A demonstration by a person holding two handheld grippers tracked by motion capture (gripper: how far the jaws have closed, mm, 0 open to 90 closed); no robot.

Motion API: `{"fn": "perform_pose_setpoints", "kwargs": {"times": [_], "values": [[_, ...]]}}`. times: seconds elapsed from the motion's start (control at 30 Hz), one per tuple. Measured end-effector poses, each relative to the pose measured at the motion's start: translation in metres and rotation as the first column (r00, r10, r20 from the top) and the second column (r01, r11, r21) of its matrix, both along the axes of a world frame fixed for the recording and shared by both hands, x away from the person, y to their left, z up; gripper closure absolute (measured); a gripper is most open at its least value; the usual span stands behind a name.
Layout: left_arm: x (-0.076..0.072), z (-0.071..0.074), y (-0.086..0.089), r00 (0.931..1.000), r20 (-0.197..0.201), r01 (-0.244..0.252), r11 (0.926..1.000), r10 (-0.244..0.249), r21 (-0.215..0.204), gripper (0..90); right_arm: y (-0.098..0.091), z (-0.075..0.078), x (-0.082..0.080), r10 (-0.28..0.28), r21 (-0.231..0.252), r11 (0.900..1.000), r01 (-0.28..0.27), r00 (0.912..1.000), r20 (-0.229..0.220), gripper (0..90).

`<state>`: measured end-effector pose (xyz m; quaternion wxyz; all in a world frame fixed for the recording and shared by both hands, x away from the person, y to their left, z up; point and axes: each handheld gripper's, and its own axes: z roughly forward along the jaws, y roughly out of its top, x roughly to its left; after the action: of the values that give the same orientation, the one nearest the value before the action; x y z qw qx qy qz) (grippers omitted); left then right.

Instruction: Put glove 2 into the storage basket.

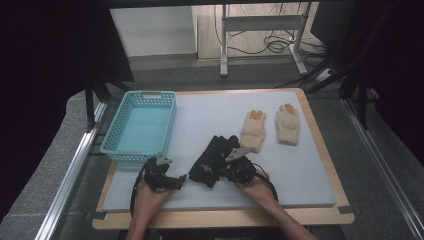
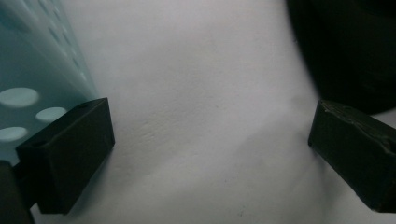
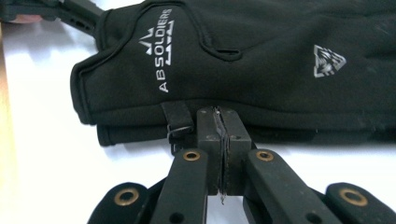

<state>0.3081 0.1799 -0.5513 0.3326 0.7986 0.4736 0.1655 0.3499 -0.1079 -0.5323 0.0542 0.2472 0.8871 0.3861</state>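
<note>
Right gripper (image 3: 219, 116) at the edge of the black gloves (image 3: 243, 60)

The black gloves lie stacked on the grey mat (image 1: 210, 107), near its front middle, between the blue basket (image 1: 140, 125) and the two beige gloves (image 1: 272, 127). The right gripper's jaws are pressed together, their tips at the gloves' edge beside a small loop; I cannot tell if they pinch fabric. The left gripper (image 2: 205, 140) rests on the mat with jaws wide apart and nothing between them, just beside the basket.
</note>
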Motion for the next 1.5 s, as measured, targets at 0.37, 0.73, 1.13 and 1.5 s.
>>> {"fn": "perform_pose_setpoints", "kwargs": {"times": [0.37,0.73,1.13,1.5], "values": [[0.0,0.0,0.0,1.0,0.0,-0.004,1.0,0.004,0.0,0.8,-0.022,0.009,-0.008,-0.023,-0.017,0.9996,0.024,0.9982,0.056,70.7],[0.0,-0.001,0.0,1.0,0.0,-0.003,1.0,0.003,-0.005,0.8,-0.082,0.016,0.001,-0.177,-0.02,0.9835,0.18,0.9805,0.085,34.5],[0.0,-0.001,0.0,1.0,-0.003,-0.003,1.0,0.003,-0.007,0.9,-0.141,0.006,0.014,-0.332,-0.052,0.939,0.34,0.936,0.116,19.5],[0.0,0.0,0.001,0.9999,-0.008,0.013,0.9999,-0.013,-0.01,0.0,-0.146,0.001,0.015,-0.347,-0.062,0.9318,0.358,0.9281,0.134,13.9]]}}
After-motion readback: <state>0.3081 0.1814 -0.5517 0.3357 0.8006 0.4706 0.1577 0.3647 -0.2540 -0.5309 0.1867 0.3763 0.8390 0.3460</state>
